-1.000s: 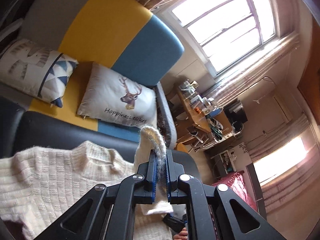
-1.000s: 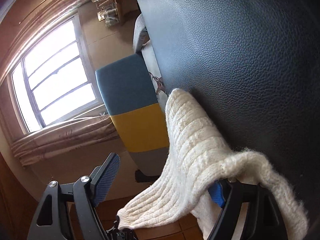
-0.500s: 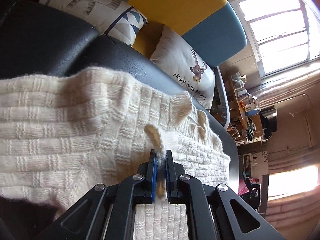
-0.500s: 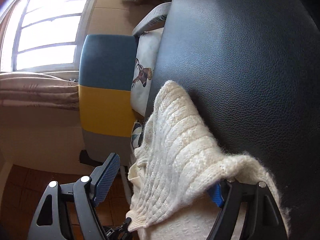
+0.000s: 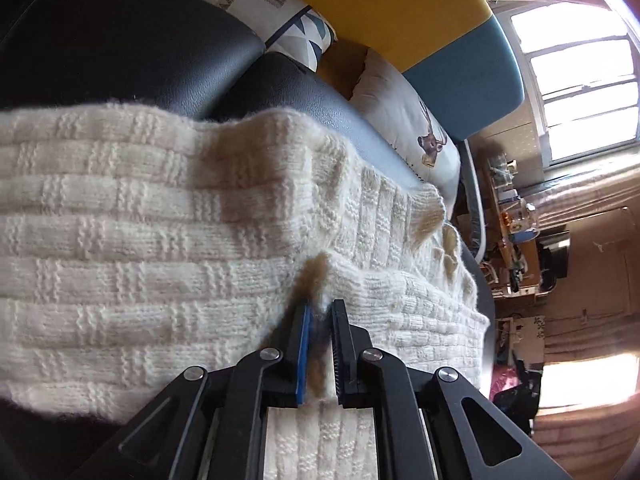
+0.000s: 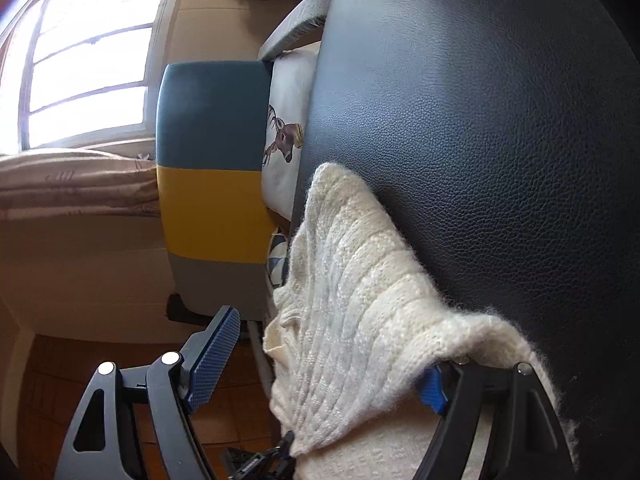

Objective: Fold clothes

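- Cream knitted sweater [image 5: 168, 248]: laid across a black leather cushion [image 5: 132, 52], spread wide to the left in the left wrist view, its far edge near the sofa pillows.
- Left claw [image 5: 320, 316]: clenched on a pinched ridge of the sweater; knit is seen squeezed between the two blue pads [image 5: 303, 344], directly ahead of the claw and pressed low against the layer beneath.
- Right claw [image 6: 320, 356]: released, jaws standing wide apart; a fold of the sweater [image 6: 360, 300] is draped over the right-hand finger, no pinch is made on it.
- Long axis: in the right wrist view the knit is seen running from the near claw away toward the far sofa back [image 6: 212, 184], along the cushion's left edge.
- Deciding relation (judged): the fabric is held by the left claw alone, so the left hand is the nearer one; the fold is taken to be set down there, pending release.
- Deer-print pillow [image 5: 416, 128]: lying far right, well apart from the sweater.
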Available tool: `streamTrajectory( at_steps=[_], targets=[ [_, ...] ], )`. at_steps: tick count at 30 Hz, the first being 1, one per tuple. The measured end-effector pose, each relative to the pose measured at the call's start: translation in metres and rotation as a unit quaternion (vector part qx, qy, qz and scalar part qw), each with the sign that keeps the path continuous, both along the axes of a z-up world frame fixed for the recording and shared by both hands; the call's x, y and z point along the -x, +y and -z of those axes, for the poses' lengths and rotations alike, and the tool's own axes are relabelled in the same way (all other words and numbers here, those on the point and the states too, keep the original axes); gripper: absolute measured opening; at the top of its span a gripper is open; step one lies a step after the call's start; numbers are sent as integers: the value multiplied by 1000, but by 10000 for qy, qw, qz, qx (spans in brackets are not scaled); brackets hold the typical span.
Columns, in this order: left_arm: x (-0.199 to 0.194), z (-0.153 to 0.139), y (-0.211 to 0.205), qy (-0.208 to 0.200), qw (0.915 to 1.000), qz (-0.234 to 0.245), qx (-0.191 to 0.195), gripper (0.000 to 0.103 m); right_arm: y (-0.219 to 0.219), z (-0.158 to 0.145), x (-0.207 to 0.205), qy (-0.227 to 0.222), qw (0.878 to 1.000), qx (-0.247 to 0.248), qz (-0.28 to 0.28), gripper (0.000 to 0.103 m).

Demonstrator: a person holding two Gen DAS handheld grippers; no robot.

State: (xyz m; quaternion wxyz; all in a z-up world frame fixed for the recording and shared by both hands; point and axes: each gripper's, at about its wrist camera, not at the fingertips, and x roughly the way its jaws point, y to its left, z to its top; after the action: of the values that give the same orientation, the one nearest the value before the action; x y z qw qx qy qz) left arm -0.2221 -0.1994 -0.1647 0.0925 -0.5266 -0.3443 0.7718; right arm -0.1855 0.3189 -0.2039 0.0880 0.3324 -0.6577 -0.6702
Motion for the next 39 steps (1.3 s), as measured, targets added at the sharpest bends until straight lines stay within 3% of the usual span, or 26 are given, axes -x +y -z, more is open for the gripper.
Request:
streamTrajectory(
  at_steps=[6,10,11,14,16,17,20,24,25,26,30,33,36,39],
  targets=[
    [-4,-21,-3,-11,9994,-24,353,9,12,-6,-22,-50,9996,23,-283,80],
    [-20,-45,-25,127,9971,-477,584,9,26,-27,-46,4,9970,-592,-504,80],
    [-24,-52,-28,267,9969,-504,541,9,26,-38,-50,136,9934,-982,-586,81],
    [-29,-67,-9,588,9971,-178,460,9,16,-80,-55,755,9598,-2534,-941,79],
    [-23,-70,22,703,9959,220,532,15,-8,-99,-46,1089,9298,-3228,-1396,70],
    [-19,-71,39,748,9945,439,585,17,-19,-101,-40,1183,9204,-3352,-1630,65],
    [-11,-61,80,683,9890,959,892,19,-38,-86,-24,1028,9066,-3501,-2118,61],
    [-2,-32,84,404,9838,895,1503,19,-50,-50,-10,483,8848,-3901,-2503,61],
    [0,-21,77,321,9858,830,1424,18,-52,-39,-11,392,8754,-4062,-2591,50],
    [0,-16,70,294,9880,779,1298,17,-50,-34,-14,394,8734,-4097,-2603,42],
    [0,-15,57,272,9934,672,891,15,-35,-32,-26,619,8847,-3905,-2471,42],
    [-2,-29,62,367,9928,684,908,17,-32,-44,-29,642,8820,-3943,-2499,42],
    [-3,-48,73,718,9887,871,987,26,-37,-72,-25,877,8604,-4404,-2408,42],
    [1,-57,89,921,9826,1070,1207,35,-48,-93,-4,963,8302,-4992,-2285,42]
  ],
)
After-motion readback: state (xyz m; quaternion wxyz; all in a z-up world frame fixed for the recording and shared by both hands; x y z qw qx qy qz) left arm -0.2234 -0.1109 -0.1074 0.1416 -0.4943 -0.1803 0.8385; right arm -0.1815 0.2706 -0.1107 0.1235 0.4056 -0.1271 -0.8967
